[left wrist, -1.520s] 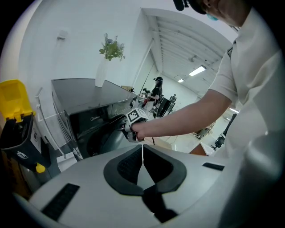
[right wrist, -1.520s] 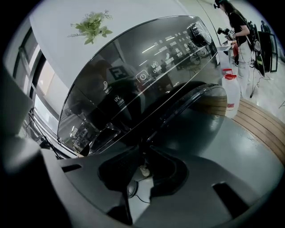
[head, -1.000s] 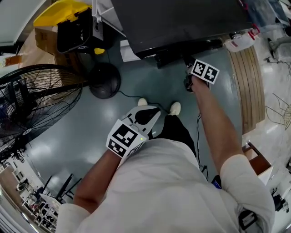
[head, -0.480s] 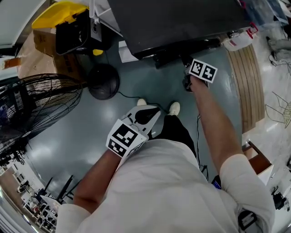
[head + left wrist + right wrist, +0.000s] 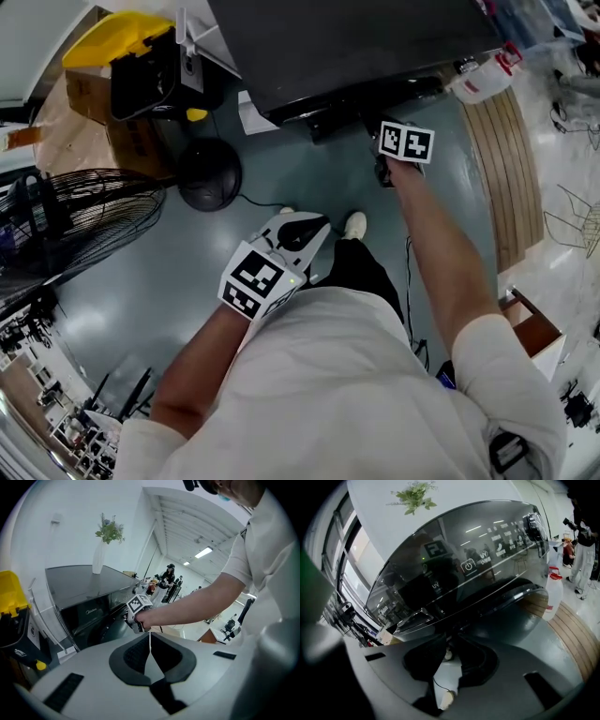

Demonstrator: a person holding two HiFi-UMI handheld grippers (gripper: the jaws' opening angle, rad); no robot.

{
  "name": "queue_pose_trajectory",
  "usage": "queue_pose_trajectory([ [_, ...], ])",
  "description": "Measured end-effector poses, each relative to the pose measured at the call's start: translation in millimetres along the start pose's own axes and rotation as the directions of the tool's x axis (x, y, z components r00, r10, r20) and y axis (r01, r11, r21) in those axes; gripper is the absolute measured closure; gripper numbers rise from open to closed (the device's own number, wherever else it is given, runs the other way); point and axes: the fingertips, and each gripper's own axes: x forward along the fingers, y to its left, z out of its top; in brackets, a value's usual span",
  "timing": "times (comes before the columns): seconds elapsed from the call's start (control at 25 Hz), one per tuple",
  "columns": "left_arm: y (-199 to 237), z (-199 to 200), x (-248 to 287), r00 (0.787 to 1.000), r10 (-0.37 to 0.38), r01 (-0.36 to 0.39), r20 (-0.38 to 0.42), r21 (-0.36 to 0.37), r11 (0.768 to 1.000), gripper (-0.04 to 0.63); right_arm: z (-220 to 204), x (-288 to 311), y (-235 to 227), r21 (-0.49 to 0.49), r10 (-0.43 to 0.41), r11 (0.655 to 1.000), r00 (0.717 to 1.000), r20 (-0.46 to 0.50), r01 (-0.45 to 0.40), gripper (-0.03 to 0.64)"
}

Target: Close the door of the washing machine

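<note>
- The washing machine (image 5: 356,37), black and glossy, stands at the far side of the floor (image 5: 187,272), straight ahead of the person.
- Its door (image 5: 375,101) is not shut. It stands out a little from the machine's front, low down.
- The right tool (image 5: 451,641) is stretched out on a straight arm to the door's near edge.
- Its jaws stand apart, and the floor shows through the gap between them. Their tips lie right at the door's dark lower edge. Whether they touch it cannot be told.
- The left tool (image 5: 150,639) is held near, close to the person's body and well apart from the machine. Its jaws are together, with nothing in them.
- The person's white shoes (image 5: 354,223) point at the machine, between the two tools.
- A plant (image 5: 110,529) in a white vase (image 5: 97,557) stands on top of the machine.
- At the left, a black fan (image 5: 75,225) stands on the floor, its round base just beside the machine's left corner.
- Far left, a black bin (image 5: 141,66) with a yellow lid stands beside the machine.
- At the machine's right corner there is a white bottle (image 5: 478,84) with a red cap, at the far end of some curved wooden boards (image 5: 516,169).
</note>
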Motion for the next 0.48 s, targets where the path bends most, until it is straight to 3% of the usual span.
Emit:
queue_pose_trajectory([
  [0.48,-25.6,29.0,44.1,0.998,-0.048,0.047,0.036,0.041,0.998,0.574,-10.3,-52.6,0.7,-0.281,0.000,0.960,0.997,-0.080,-0.022,0.563],
])
